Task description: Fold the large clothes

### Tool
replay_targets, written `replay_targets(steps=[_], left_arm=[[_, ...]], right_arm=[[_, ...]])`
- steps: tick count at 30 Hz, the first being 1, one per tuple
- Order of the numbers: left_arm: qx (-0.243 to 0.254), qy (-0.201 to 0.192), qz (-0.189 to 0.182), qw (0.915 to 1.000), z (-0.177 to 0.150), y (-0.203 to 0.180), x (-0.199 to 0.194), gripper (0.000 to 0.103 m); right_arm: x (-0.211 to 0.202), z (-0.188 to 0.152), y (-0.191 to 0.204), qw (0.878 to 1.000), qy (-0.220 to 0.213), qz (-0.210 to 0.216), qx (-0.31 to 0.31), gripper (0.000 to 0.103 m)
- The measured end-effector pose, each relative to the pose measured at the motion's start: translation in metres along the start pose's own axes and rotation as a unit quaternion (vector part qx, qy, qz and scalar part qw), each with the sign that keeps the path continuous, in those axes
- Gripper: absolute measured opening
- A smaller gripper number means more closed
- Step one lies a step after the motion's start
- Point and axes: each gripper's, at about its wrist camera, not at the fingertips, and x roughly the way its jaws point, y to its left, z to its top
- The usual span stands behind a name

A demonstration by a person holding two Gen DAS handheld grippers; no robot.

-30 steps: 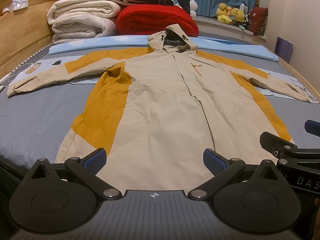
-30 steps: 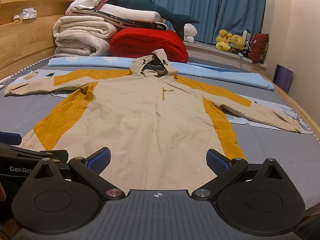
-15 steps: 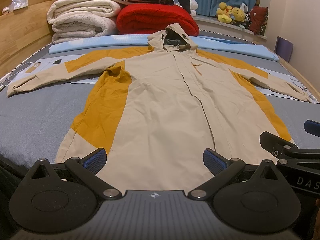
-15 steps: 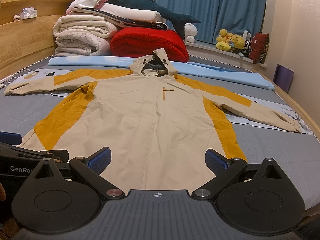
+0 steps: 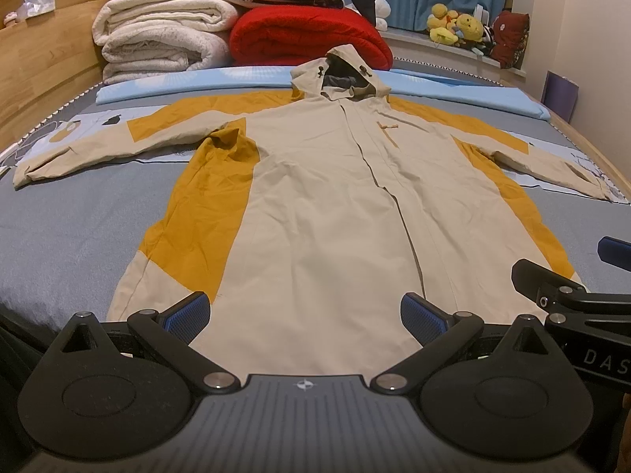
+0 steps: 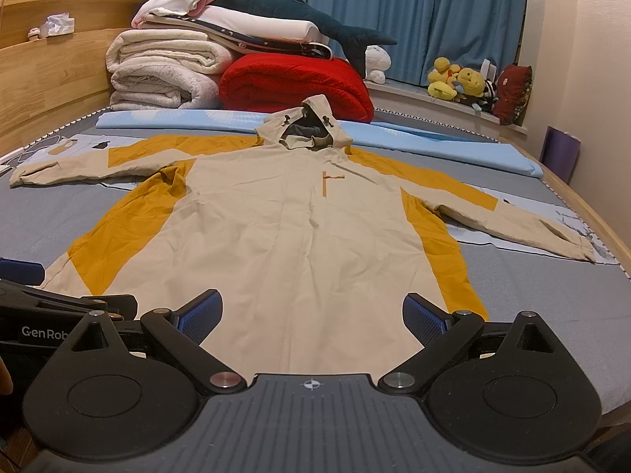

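A long beige hooded coat [image 5: 327, 213] [image 6: 299, 236] with mustard-yellow panels lies flat, front up, on the grey bed [image 5: 71, 220] [image 6: 552, 295]. Its sleeves spread out to both sides and its hood points to the far end. My left gripper [image 5: 305, 315] hovers open over the hem, left of centre, with nothing between its blue pads. My right gripper [image 6: 311, 315] is open too, over the hem toward the right. Each gripper shows at the edge of the other's view.
Folded white blankets [image 6: 165, 75], a red blanket [image 6: 295, 86] and a plush shark [image 6: 315, 19] pile up at the head of the bed. A light-blue mat [image 6: 434, 146] lies under the hood. A wooden bed frame [image 5: 43, 63] runs along the left; plush toys [image 6: 457, 79] sit on the window sill.
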Motion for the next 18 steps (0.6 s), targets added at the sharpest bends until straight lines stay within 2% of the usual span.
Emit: replay_targets(steps=[10,12,18], left_arm=[[0.001,-0.004,0.000,1.0000,0.000,0.003,0.005,0.103],[0.002,-0.001,0.003,1.0000,0.005,0.010,0.012,0.103],[-0.002,-0.022,0.046,0.9987,0.038,0.058,0.060,0.103]], right_arm=[[0.000,0.000,0.000,1.000,-0.003,-0.006,-0.004,0.094],[0.002,0.000,-0.004,1.000,-0.012,-0.025,-0.002,0.088],[0.030,0.011,-0.062,0.995,-0.011,-0.093,0.038,0.086]])
